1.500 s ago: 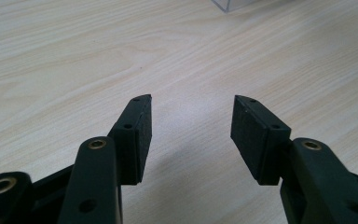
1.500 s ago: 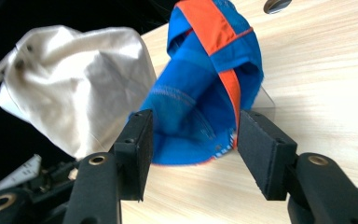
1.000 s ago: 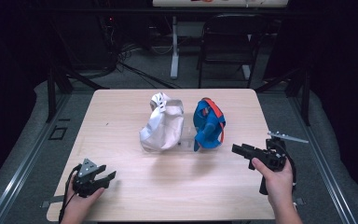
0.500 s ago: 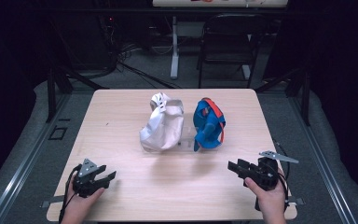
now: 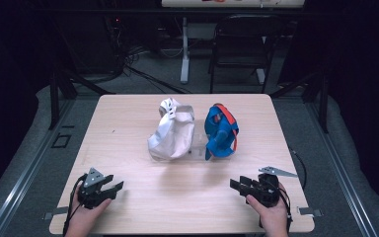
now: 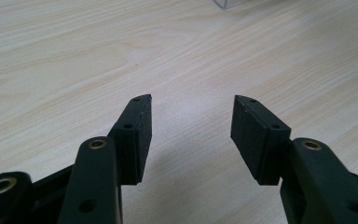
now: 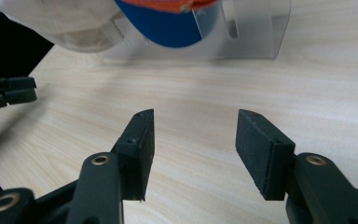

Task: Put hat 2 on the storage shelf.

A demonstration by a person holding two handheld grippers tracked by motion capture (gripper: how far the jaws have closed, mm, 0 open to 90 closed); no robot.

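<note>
Both hand-held grippers are seen low on the wooden table (image 5: 128, 123) in the high view: the left gripper (image 5: 112, 187) at about 7 o'clock, the right gripper (image 5: 238, 183) at about 5 o'clock. Each is held with its jaws spread and nothing between them. At the table's centre, two caps are propped on a clear plastic stand (image 7: 256, 32): a white cap (image 5: 171, 131) toward 11 o'clock and a blue cap (image 5: 220, 131) with an orange band just beside it toward 1 o'clock. Both are stood on edge, their long axes running roughly 12 to 6, brims apparently toward 6. They are judged light, soft and easily crumpled; the stiffer brim is likely the surest place to be gripped.
</note>
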